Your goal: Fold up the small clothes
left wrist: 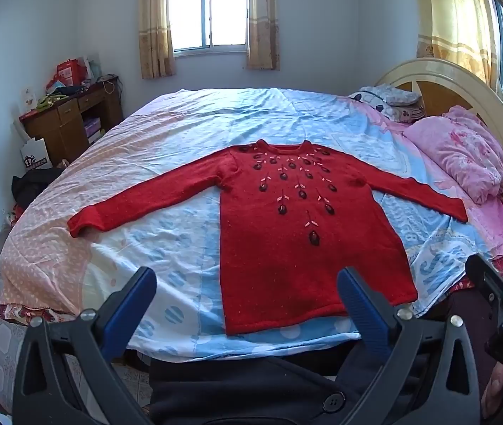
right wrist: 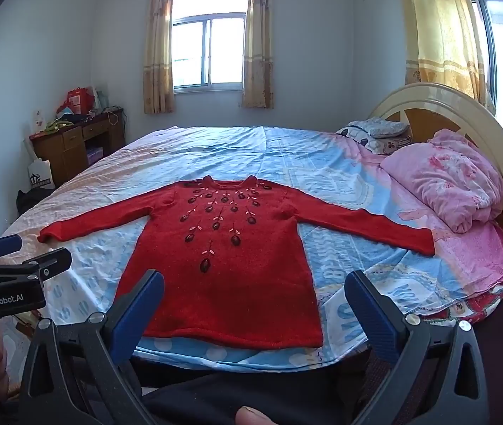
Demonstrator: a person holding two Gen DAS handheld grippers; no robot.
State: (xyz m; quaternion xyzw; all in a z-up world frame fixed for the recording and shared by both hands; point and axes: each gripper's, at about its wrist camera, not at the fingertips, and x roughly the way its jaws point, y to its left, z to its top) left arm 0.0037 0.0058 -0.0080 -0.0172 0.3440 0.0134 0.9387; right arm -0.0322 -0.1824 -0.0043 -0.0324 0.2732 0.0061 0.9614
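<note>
The red sweater [left wrist: 287,226] lies flat, front up, sleeves spread, at the near edge of the bed [left wrist: 166,134]. The left claw [left wrist: 248,304] and right claw [right wrist: 255,304] hover near its hem, both spread wide and holding nothing.

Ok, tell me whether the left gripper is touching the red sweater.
Apart. In the left wrist view the left gripper hangs open at the bed's near edge, its fingertips above the red sweater, pinching nothing.
</note>
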